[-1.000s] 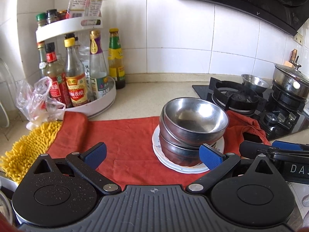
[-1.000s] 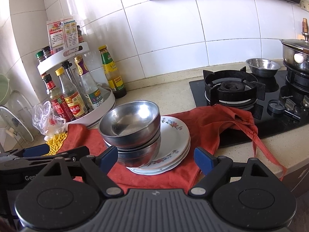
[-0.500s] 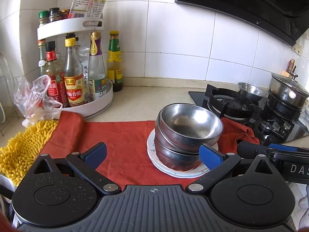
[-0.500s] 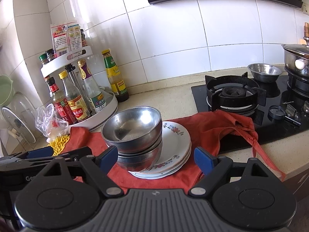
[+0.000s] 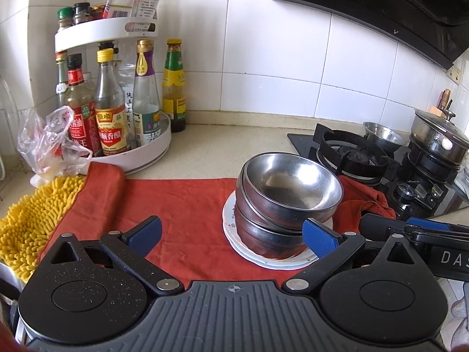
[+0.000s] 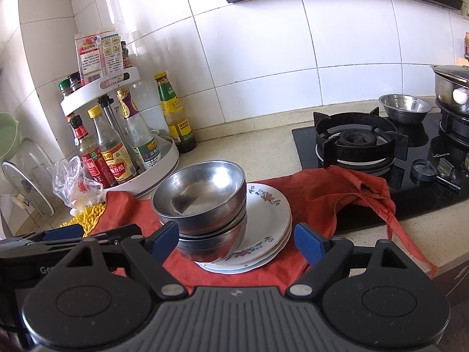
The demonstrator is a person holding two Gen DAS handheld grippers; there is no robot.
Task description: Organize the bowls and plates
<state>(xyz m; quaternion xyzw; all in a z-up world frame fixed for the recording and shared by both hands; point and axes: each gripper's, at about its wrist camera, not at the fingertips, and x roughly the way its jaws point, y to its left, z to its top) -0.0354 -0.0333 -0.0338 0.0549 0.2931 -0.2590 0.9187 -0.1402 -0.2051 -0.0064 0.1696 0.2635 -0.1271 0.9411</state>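
Both tongs, left point(image 5: 231, 234) and right point(image 6: 236, 239), apart and empty short of bowls point(image 6: 202, 202) on plates point(image 6: 263, 220) at 12 o'clock; stacking looks done, next likely lifting the pile level.

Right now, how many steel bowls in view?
4. Three nested on the floral plates: top, middle, bottom; more may hide between. One small bowl on the stove.

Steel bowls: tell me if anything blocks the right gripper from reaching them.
Nothing visible does. The right gripper is open, and the stacked steel bowls on the plates sit directly ahead of it.
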